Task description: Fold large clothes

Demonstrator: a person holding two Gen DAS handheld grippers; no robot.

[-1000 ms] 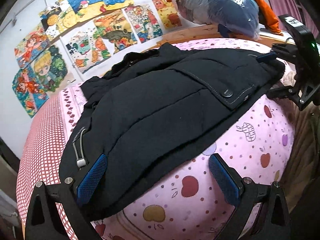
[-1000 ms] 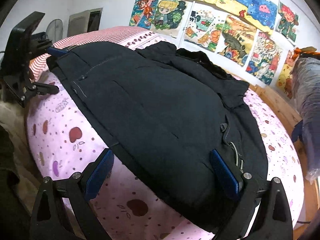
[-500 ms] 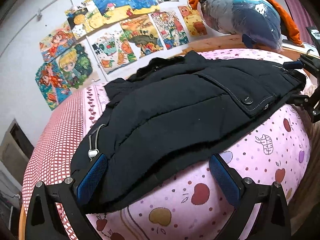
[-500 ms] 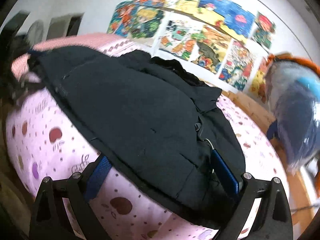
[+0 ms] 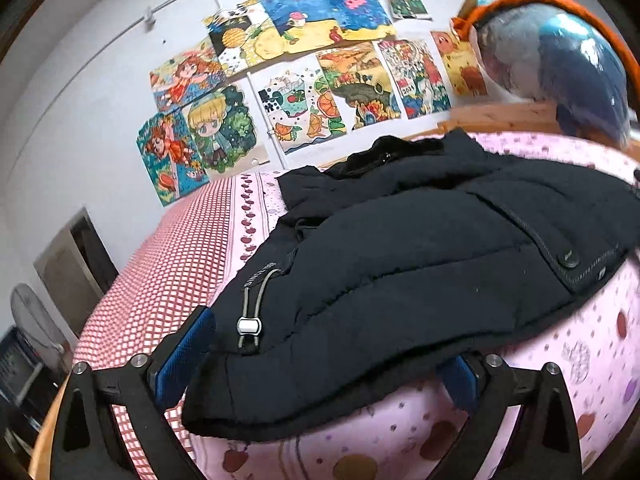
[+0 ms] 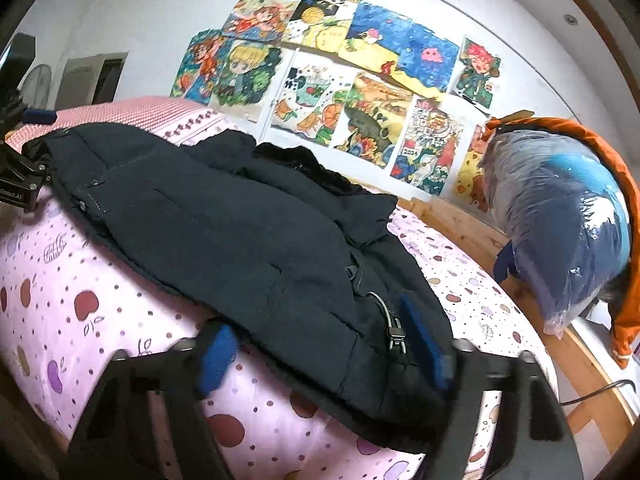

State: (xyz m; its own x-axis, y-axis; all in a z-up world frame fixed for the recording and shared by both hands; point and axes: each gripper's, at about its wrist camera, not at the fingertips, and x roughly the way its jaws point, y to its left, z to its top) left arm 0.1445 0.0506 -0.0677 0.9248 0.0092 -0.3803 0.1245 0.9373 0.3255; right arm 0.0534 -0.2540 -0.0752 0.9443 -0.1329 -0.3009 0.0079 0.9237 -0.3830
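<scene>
- Two grippers worked the hem: the left gripper (image 5: pixel 320 364), at the bottom of its view, had its jaws spread wide around the hem corner of the black padded jacket (image 5: pixel 420 264), not clamped.
- The right gripper (image 6: pixel 320 348) was blurred, jaws apart astride the opposite corner.
- The jacket lay mid-frame on the pink fruit-print bedsheet (image 6: pixel 60 280), apparently sleeves tucked; the hem-to-collar fold seemed left.

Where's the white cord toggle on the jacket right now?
Left wrist view, lower left: the white toggle sits on the black jacket, near its hem, just right of the left gripper's left finger.
</scene>
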